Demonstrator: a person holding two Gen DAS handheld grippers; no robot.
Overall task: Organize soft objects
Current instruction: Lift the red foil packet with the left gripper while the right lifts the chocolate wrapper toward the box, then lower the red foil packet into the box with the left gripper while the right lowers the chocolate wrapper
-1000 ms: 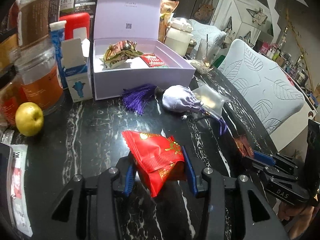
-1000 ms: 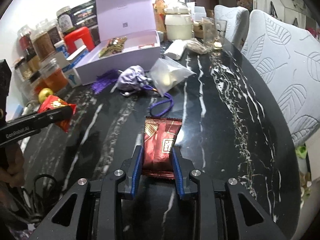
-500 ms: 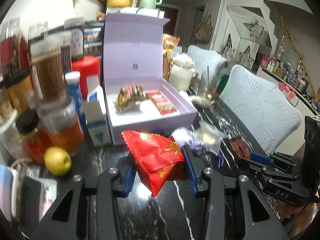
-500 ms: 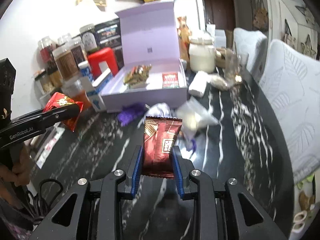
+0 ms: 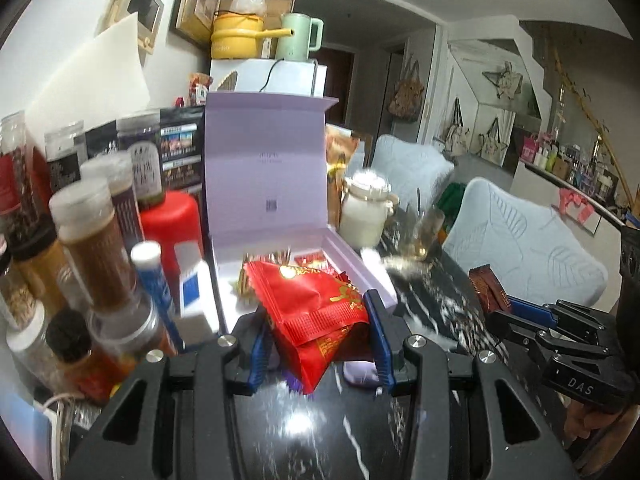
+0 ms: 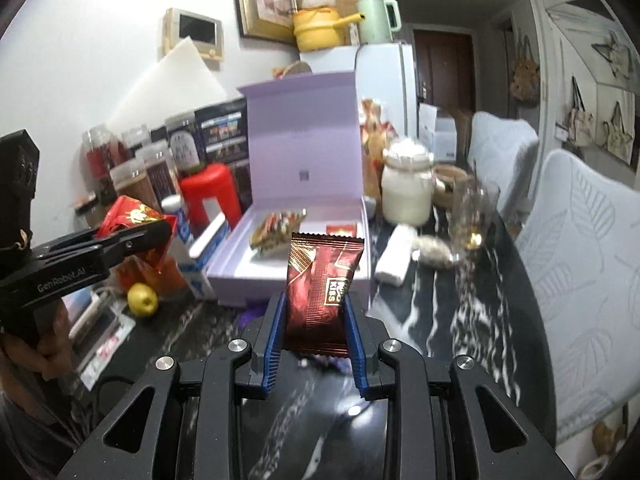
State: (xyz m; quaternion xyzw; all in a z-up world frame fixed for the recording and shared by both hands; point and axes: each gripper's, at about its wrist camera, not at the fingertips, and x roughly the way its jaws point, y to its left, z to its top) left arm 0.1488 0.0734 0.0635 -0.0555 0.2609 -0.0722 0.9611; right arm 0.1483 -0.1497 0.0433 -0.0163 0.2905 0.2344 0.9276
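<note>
Both tongs have risen since a second ago, so the dark marble worktop (image 5: 436, 292) that filled the earlier views now shows only low in each frame, and the purple tassel pouch seen earlier is almost wholly hidden behind the fingers

Nearest in the left wrist view, the left tongs (image 5: 318, 342) are clenched on a red snack packet (image 5: 316, 308), its top corner overlapping the front of the lilac box (image 5: 360, 276). In the right wrist view the right tongs (image 6: 314, 320) grip a dark red wrapped bar (image 6: 322, 292) standing upright between the blue pads; its top edge covers part of the box's front wall. Each tool also shows in the other's view: at the lower right of the left view, at the left of the right view

Behind, the box sits open at frame centre, its lid (image 6: 304, 140) upright. Inside lie a striped bundle (image 6: 276, 232) and a small red packet (image 6: 341, 229), with bare floor beside them. Jars and bottles (image 5: 96, 248) crowd the box's left side, with a yellow fruit (image 6: 142, 299) low on the worktop there; a white jar (image 6: 408, 192) and a glass (image 6: 472, 216) stand to its right. Open worktop runs along the right, up to the pale leaf-pattern chairs (image 6: 580, 264)

Motion blur smears the glass and marble, and labels are unreadable
</note>
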